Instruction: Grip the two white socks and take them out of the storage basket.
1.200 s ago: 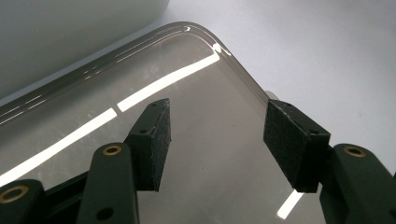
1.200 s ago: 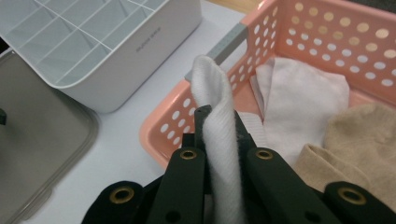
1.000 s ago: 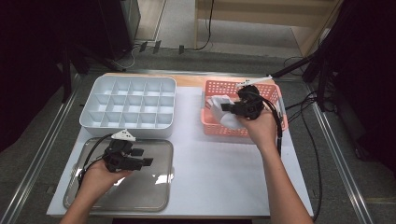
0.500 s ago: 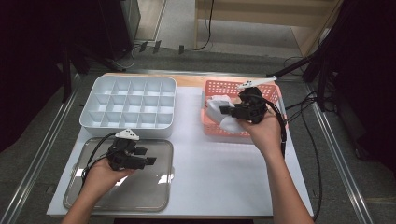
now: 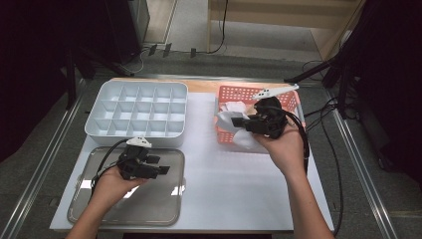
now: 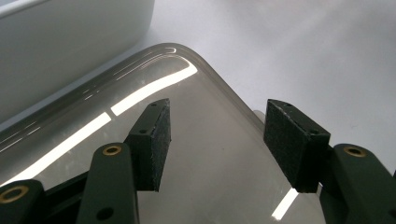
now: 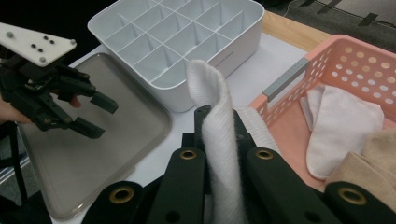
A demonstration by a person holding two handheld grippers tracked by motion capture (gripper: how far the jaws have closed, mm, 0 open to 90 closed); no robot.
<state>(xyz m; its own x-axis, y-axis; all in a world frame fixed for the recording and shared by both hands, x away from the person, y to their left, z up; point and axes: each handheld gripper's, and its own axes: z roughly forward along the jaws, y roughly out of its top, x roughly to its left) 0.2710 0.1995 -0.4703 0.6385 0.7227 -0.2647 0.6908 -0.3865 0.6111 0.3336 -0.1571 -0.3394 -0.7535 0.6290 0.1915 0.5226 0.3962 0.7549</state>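
A white knitted cloth (image 5: 225, 119) hangs over the left edge of the orange basket (image 5: 249, 90), with my right gripper (image 5: 237, 121) shut on it. In the right gripper view the cloth (image 7: 210, 84) stands folded between the two black jaws of that gripper (image 7: 219, 117). More cloths lie in the basket (image 7: 299, 74): a white one (image 7: 341, 126) and a beige one (image 7: 373, 158). My left gripper (image 5: 160, 165) hovers open over the metal tray (image 5: 149, 209). Nothing is between its pads (image 6: 154, 140), and the tray (image 6: 219, 186) lies below them.
A white box with several compartments (image 5: 142, 83) stands behind the tray at the left. A white sheet (image 5: 234, 184) covers the table between tray and basket. Cables (image 5: 323, 134) trail off the right side. The left gripper (image 7: 105, 119) faces the right gripper view across the tray (image 7: 70, 177).
My right gripper has risen out of the basket and moved left toward its edge, carrying the white cloth. The left gripper has stayed over the tray.
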